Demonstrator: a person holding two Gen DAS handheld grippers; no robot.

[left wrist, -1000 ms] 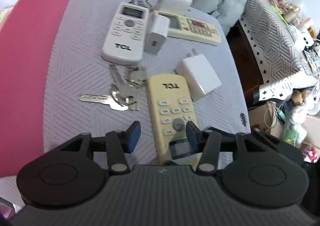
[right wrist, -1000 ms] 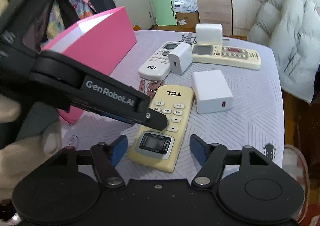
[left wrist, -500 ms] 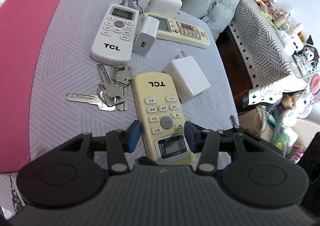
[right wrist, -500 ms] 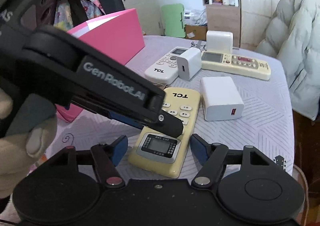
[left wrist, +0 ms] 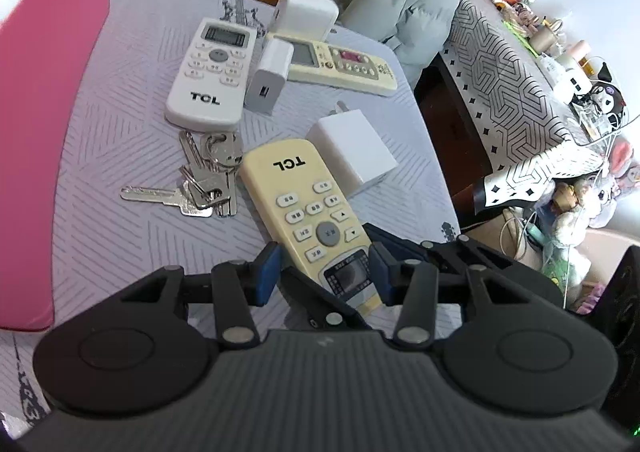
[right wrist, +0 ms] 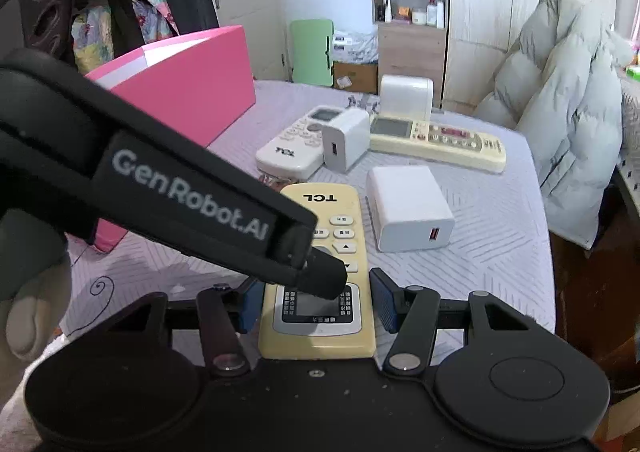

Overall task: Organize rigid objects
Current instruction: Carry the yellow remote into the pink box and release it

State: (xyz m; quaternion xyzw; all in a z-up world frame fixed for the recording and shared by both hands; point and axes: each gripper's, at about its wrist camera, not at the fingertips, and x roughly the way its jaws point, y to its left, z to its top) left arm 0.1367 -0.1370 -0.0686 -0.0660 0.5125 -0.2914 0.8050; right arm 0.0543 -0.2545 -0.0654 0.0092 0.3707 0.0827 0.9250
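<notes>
The yellow remote [right wrist: 320,272] was flanked by both grippers on the table [left wrist: 120,92]: the right gripper [right wrist: 316,306] closing around its screen end, the left gripper [left wrist: 322,272] apart alongside, crossing the right view. Keys [left wrist: 204,176] and a white charger [left wrist: 352,156] were noted beside it.

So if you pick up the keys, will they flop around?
Probably. The keys hang loose on a ring, so they would likely dangle and jingle. They look metal, so fairly heavy for their size. Lying flat, they seem unlikely to roll.
</notes>
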